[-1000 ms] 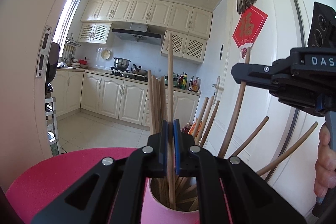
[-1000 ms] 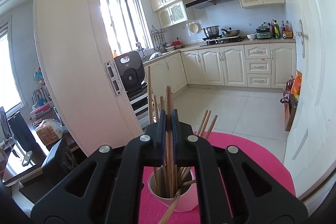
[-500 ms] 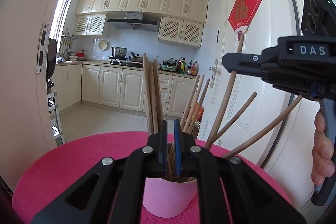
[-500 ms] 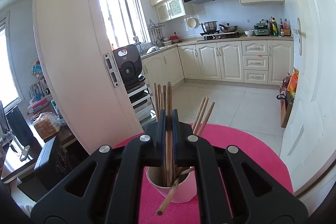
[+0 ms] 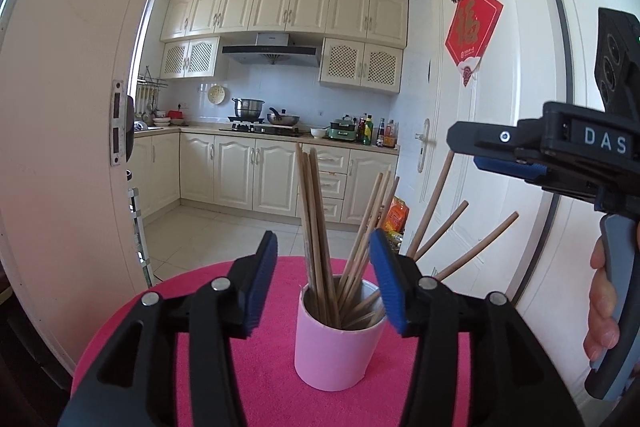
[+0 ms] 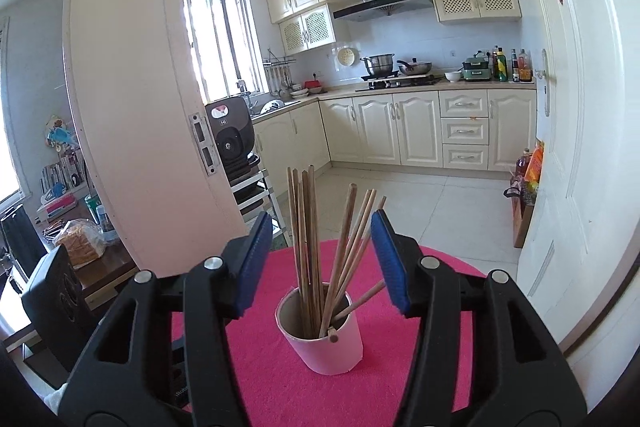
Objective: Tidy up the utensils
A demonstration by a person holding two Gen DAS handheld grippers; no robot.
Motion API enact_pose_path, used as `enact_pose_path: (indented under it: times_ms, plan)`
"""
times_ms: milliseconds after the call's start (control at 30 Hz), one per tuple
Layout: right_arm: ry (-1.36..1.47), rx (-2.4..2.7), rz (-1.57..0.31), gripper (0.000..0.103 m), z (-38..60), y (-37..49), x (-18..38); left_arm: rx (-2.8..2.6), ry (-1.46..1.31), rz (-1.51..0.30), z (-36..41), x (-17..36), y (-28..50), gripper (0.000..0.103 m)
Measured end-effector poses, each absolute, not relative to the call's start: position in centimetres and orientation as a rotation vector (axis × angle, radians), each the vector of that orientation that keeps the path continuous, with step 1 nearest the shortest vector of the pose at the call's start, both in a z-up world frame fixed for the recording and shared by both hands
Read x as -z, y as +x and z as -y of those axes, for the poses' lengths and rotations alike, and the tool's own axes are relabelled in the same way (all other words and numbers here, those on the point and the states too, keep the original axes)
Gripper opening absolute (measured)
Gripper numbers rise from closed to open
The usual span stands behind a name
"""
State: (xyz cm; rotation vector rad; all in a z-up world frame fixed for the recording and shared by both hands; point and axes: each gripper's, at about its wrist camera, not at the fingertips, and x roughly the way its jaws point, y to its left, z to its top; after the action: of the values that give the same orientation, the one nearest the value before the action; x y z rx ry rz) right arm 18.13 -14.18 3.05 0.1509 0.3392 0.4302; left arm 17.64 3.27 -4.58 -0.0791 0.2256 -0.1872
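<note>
A pink cup point(image 5: 334, 345) point(image 6: 326, 345) stands on a round magenta table point(image 5: 256, 387) point(image 6: 264, 379). Several wooden chopsticks point(image 5: 314, 227) point(image 6: 306, 239) stand in it, some upright, some leaning right. My left gripper point(image 5: 323, 281) sits just in front of the cup; its jaws are opening and the blue pads press on nothing. My right gripper point(image 6: 322, 261) is likewise drawn back from the cup, its jaws opening with nothing between the pads. In the left wrist view the right gripper point(image 5: 500, 155) reaches in from the right, held by a hand point(image 5: 602, 307).
A cream door edge point(image 5: 116, 123) point(image 6: 200, 143) stands close on the left and a white door point(image 5: 500, 131) on the right. Beyond lies a tiled kitchen floor point(image 6: 432, 203) with cabinets. A black chair point(image 6: 60, 303) sits left of the table.
Both grippers were shut on chopsticks standing in the cup; now both have opened and pulled back, so the whole cup shows. The chopsticks stay in the cup.
</note>
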Motion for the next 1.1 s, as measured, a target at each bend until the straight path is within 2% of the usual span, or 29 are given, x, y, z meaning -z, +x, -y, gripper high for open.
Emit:
enact_pose_path:
  times_ms: [333, 667, 900, 1100]
  plan:
    - [0.094, -0.327, -0.284, 0.055, 15.1, 11.9, -3.6, 0.124, -0.061, -0.227, -3.9, 1.3, 11.9, 0.059]
    - [0.023, -0.199, -0.214, 0.075, 15.2, 5.2, -2.3, 0.100, 0.026, -0.198, -2.2, -0.4, 5.7, 0.070]
    - [0.005, -0.134, -0.169, 0.083, 15.0, 1.5, -1.4, 0.083, 0.025, -0.174, -1.8, -0.9, 2.5, 0.071]
    - [0.003, -0.133, -0.145, 0.085, 14.6, -0.4, -0.9, 0.092, 0.006, -0.164, -1.6, -1.4, 0.6, 0.071]
